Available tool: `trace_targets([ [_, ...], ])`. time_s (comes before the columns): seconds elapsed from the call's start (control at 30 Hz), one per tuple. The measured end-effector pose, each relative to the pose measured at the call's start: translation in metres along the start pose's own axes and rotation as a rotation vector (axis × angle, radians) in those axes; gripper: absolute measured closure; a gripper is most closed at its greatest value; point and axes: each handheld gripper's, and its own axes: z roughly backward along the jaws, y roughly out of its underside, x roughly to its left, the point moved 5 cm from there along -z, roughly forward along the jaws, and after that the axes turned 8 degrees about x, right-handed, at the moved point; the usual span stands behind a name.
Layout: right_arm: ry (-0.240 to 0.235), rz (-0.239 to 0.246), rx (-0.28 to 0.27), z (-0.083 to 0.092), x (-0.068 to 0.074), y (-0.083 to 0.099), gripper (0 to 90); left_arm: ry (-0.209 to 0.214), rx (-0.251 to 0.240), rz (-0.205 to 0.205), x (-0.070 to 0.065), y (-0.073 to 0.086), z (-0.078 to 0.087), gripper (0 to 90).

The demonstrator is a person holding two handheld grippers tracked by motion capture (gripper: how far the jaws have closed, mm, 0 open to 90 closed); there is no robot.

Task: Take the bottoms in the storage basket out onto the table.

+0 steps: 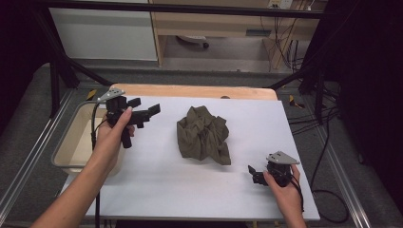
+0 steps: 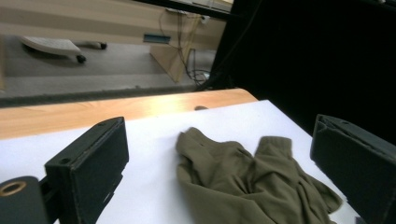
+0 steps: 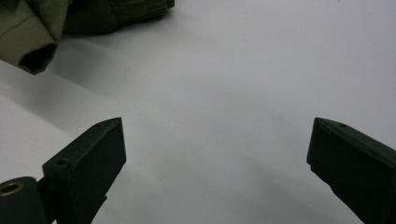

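The cloth (image 1: 203, 135) is plain olive-green; the desk (image 1: 157, 185) is white with a tan wood far edge; the bin (image 1: 71, 142) looks beige.

- One crumpled olive-green garment (image 1: 203, 134) on the table.
- Two black grippers: left gripper (image 1: 144, 109), right gripper (image 1: 253, 173).
- One beige tray (image 1: 76, 137).
- One white table sheet (image 1: 180, 185).

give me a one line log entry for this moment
left gripper: open, raised, aimed at garment | right gripper: open, low over white sheet | olive garment: crumpled, untouched
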Motion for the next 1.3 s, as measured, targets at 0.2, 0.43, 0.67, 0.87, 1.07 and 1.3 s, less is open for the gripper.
trace_targets([
  [0.2, 0.002, -0.004, 0.004, -0.001, 0.000, 0.000, 4.3, -0.015, -0.003, 0.001, 0.007, -0.002, 0.009, 3.9],
  [0.43, 0.002, -0.001, 0.010, -0.002, 0.001, 0.000, 4.2, -0.035, 0.015, -0.003, 0.016, 0.004, 0.013, 3.9],
  [0.67, -0.002, -0.007, 0.015, -0.002, 0.001, 0.001, 3.9, -0.079, -0.021, 0.025, 0.034, 0.005, 0.025, 4.0],
  [0.87, -0.004, -0.006, 0.017, -0.003, 0.002, 0.000, 3.6, -0.086, -0.038, 0.062, 0.046, 0.015, 0.038, 4.0],
  [1.07, -0.003, 0.007, 0.019, -0.004, 0.005, 0.000, 3.4, -0.071, -0.032, 0.100, 0.053, 0.026, 0.047, 4.0],
  [1.3, -0.008, 0.008, 0.022, -0.005, 0.007, -0.001, 3.3, -0.061, -0.034, 0.117, 0.056, 0.036, 0.057, 4.0],
])
